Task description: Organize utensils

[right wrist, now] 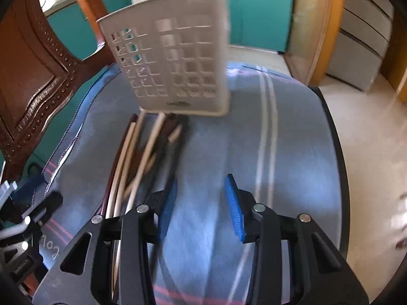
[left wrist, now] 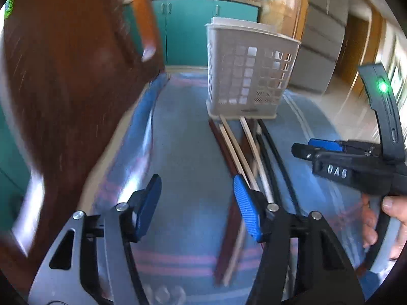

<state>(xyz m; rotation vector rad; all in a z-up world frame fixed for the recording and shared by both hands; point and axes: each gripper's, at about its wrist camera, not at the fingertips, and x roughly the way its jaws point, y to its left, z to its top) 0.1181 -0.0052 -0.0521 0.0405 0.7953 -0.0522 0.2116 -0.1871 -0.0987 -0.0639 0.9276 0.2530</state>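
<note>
Several chopsticks, brown, pale wood and black, lie in a loose bundle on a blue striped cloth. Their far ends reach the foot of an upright white lattice basket. My left gripper hovers over the cloth, open, with nothing between its blue pads; its right finger overlaps the bundle. A hand holds my right gripper at the right. In the right wrist view the right gripper is open over bare cloth, the chopsticks just left of its left finger, the basket ahead.
A carved brown wooden chair stands close on the left. The table's dark edge curves along the right, with pale floor beyond. Teal cabinets with pots on top are at the back.
</note>
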